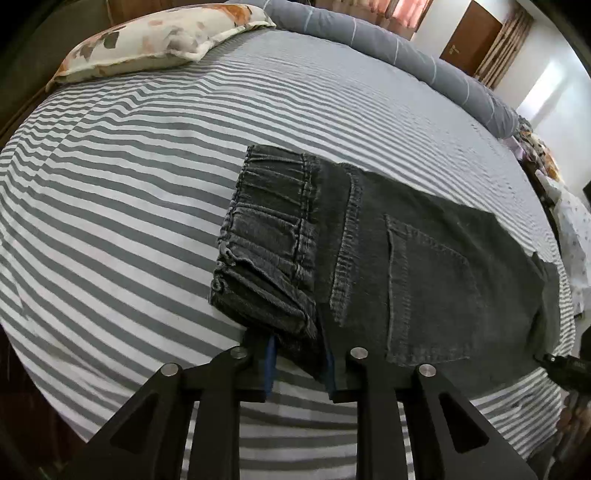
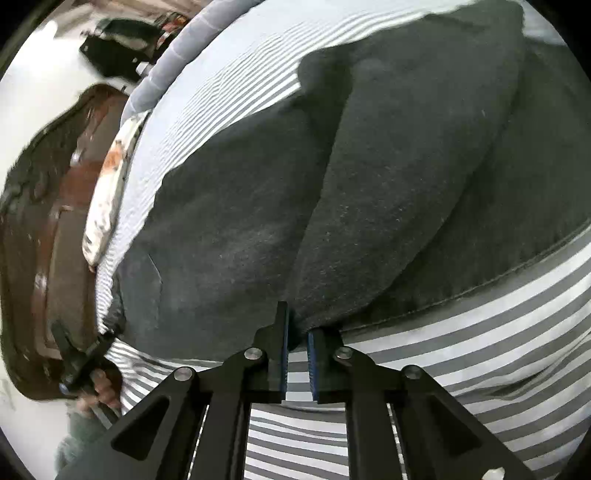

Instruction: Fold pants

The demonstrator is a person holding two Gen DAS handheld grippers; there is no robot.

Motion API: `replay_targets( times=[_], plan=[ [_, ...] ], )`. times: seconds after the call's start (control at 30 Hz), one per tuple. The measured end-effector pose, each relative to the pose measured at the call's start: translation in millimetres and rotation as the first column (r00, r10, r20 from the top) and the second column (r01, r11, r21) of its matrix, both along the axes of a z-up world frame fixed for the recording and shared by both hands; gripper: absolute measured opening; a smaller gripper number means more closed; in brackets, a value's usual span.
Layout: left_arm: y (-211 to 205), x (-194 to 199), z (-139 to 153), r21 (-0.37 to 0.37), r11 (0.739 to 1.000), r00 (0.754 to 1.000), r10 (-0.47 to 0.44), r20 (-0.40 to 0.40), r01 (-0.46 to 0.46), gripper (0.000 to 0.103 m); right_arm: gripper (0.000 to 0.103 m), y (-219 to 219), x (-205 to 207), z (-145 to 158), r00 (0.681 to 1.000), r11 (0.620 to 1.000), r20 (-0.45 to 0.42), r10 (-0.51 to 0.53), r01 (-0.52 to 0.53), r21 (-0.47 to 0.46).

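Dark grey denim pants [image 1: 406,258] lie folded flat on the striped bed sheet [image 1: 110,184], with the gathered waistband to the left and a back pocket showing. In the left wrist view my left gripper [image 1: 300,356] sits at the near waistband corner. The thick denim fills the gap between its blue pads. In the right wrist view the pants [image 2: 369,184] spread out ahead. My right gripper [image 2: 297,334] has its jaws narrowly apart, and striped sheet shows between the pads. A folded edge of the pants reaches just to the tips.
A floral pillow [image 1: 147,40] and a rolled grey duvet [image 1: 369,33] lie along the far side of the bed. The right wrist view shows a brown wooden bed frame [image 2: 48,236] at the left. Below it a hand [image 2: 103,391] holds the other gripper.
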State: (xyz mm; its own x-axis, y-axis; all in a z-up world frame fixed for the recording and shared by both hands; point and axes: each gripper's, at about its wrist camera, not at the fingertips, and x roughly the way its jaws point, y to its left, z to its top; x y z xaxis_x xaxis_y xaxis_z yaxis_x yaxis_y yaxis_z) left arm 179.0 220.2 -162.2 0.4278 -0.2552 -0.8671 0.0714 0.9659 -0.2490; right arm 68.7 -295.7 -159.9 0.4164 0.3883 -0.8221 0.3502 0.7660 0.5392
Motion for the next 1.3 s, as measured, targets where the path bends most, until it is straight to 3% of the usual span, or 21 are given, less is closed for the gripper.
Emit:
replay_targets(
  times=[0.07,0.1,0.3,0.5,0.57,0.73,0.9,1.03,1.1,1.23,1.27,1.3],
  plan=[
    [-1.2,-7.0,6.6,0.012,1.000,1.000,-0.012,-0.006,0.012,0.029,0.035,-7.9,-1.4,-2.2,1.000,0.999,0.003,-0.027,0.027,0.035],
    [-1.5,-12.1,11.0,0.031,0.999,1.000,-0.017,-0.007,0.017,0.031,0.036,-12.7,-2.3,-1.7,0.999,0.998,0.009,-0.049,0.048,0.044],
    [-15.1,-45.3,45.0,0.081,0.995,0.996,-0.057,0.066,0.051,0.033,0.036,-53.8,-3.1,-3.7,0.987,0.977,0.048,-0.156,0.147,0.153],
    [-93.2,-75.9,75.0,0.095,0.966,0.955,-0.251,0.158,0.239,0.035,0.036,-92.0,4.0,-6.2,0.971,0.951,0.059,-0.230,0.211,0.225],
    [-132.7,-85.9,77.9,0.097,0.941,0.926,-0.336,0.175,0.323,0.035,0.036,-102.0,9.0,-3.2,0.968,0.946,0.063,-0.243,0.222,0.236],
    [-230.8,-109.5,64.0,0.152,0.843,0.820,-0.537,0.196,0.516,0.036,0.036,-124.9,21.2,3.3,0.966,0.943,0.070,-0.249,0.225,0.246],
    [-301.3,-126.2,31.7,0.218,0.750,0.733,-0.659,0.166,0.625,0.036,0.036,-137.0,29.4,5.3,0.969,0.944,0.063,-0.238,0.215,0.250],
    [-343.7,-138.1,7.3,0.343,0.681,0.670,-0.722,0.171,0.647,0.036,0.036,-147.7,33.9,9.1,0.971,0.945,0.066,-0.228,0.204,0.254],
    [-358.2,-137.3,-2.4,0.387,0.660,0.657,-0.736,0.164,0.643,0.036,0.036,-151.6,34.4,8.7,0.972,0.944,0.069,-0.227,0.202,0.262],
    [-380.2,-126.1,-17.0,0.441,0.643,0.658,-0.739,0.145,0.626,0.033,0.036,-156.6,36.3,7.5,0.971,0.941,0.074,-0.226,0.198,0.275],
    [-384.6,-122.8,-20.0,0.442,0.640,0.656,-0.742,0.142,0.629,0.029,0.036,-158.5,36.7,6.6,0.971,0.941,0.074,-0.227,0.199,0.275],
    [-387.8,-117.9,-20.8,0.435,0.643,0.657,-0.740,0.141,0.631,0.014,0.036,-160.5,37.7,5.8,0.971,0.941,0.073,-0.229,0.201,0.271]
  ],
)
